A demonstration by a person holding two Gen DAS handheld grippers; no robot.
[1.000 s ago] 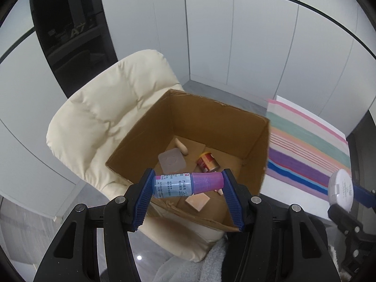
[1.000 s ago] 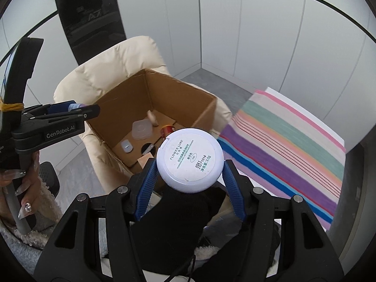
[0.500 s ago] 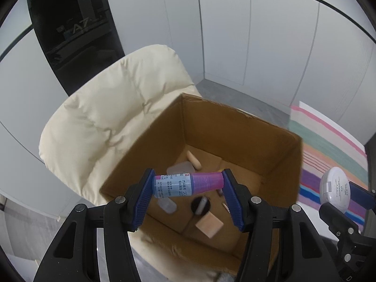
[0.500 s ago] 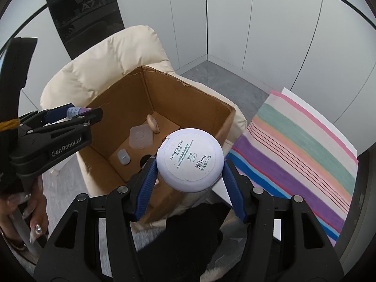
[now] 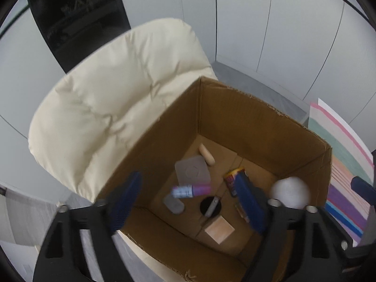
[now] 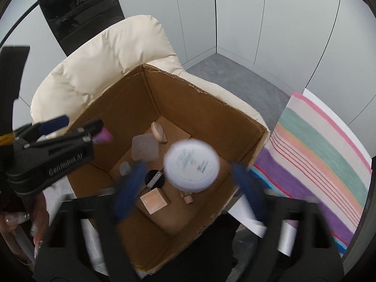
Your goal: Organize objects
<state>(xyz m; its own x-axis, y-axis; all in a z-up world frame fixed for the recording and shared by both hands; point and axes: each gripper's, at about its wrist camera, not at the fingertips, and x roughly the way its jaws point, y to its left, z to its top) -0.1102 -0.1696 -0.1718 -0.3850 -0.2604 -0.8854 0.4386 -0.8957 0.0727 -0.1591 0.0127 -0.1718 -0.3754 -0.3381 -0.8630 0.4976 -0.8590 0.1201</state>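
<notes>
An open cardboard box [image 5: 258, 122] sits on a cream padded chair [image 5: 112, 117]. My left gripper [image 5: 188, 202] is open above the box; the blue-and-pink tube [image 5: 190, 190] is loose between the spread fingers, blurred, inside the box. My right gripper [image 6: 188, 188] is open over the box [image 6: 131, 108]; the round white compact [image 6: 191, 165] is free between its blurred fingers. In the right wrist view the tube's pink end [image 6: 103, 136] shows by the left gripper. The compact also shows in the left wrist view [image 5: 289, 195].
In the box lie a grey square pad [image 5: 192, 172], a beige stick [image 5: 206, 155], a peach square block [image 5: 219, 230], a black round item [image 5: 210, 208] and a red-yellow packet [image 5: 231, 181]. A striped cloth [image 6: 317, 152] lies to the right. Grey wall panels stand behind.
Both grippers have moved forward over the box and opened. The tube and the white compact have left their jaws and are dropping into the box.
</notes>
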